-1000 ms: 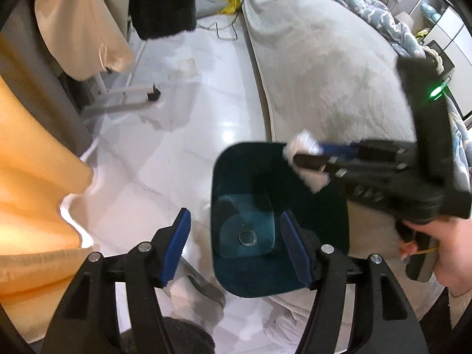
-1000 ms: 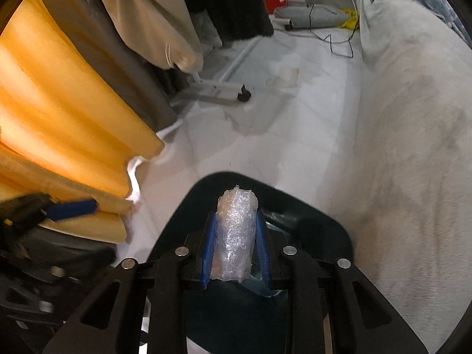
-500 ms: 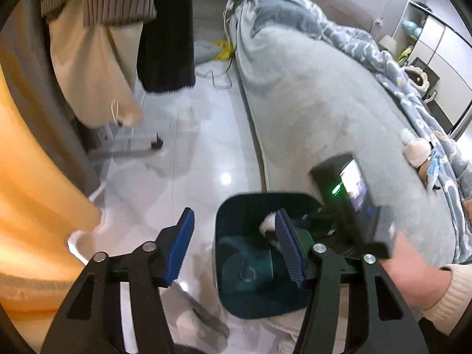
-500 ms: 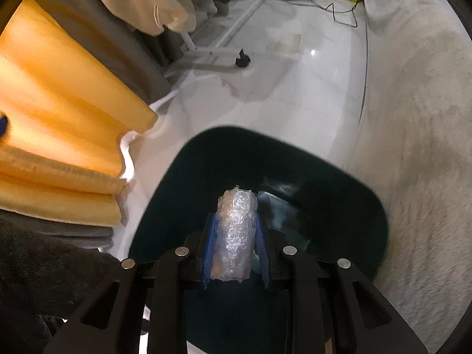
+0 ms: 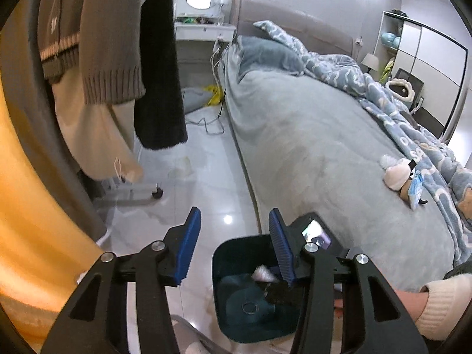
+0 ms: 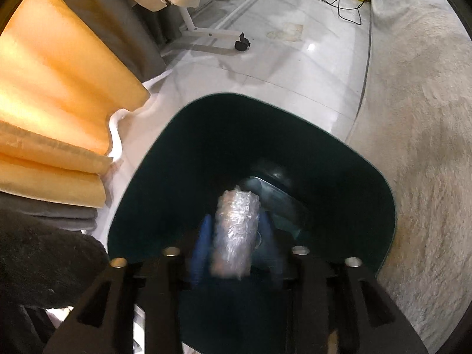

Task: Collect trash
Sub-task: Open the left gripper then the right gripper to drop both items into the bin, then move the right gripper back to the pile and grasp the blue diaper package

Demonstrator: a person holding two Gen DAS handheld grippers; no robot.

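A dark teal trash bin (image 5: 219,268) stands on the white floor beside the bed; its rim (image 6: 236,97) also fills the right wrist view. My right gripper (image 6: 236,230) reaches down inside the bin. A crumpled roll of clear bubble wrap (image 6: 236,227) sits between its blue pads, which look slightly parted and blurred. The wrap also shows inside the bin in the left wrist view (image 5: 262,273). My left gripper (image 5: 234,247) is open and empty, held above the bin's left rim.
A grey bed (image 5: 324,153) with a blue quilt runs along the right. Hanging clothes (image 5: 112,59) and an orange curtain (image 6: 59,94) are on the left. A rack foot with a caster (image 6: 242,42) and cables (image 5: 212,118) lie on the floor.
My right gripper has gone deeper into the bin with the bubble wrap, and its pads now look a little wider. My left gripper has tilted up, showing more of the bed.
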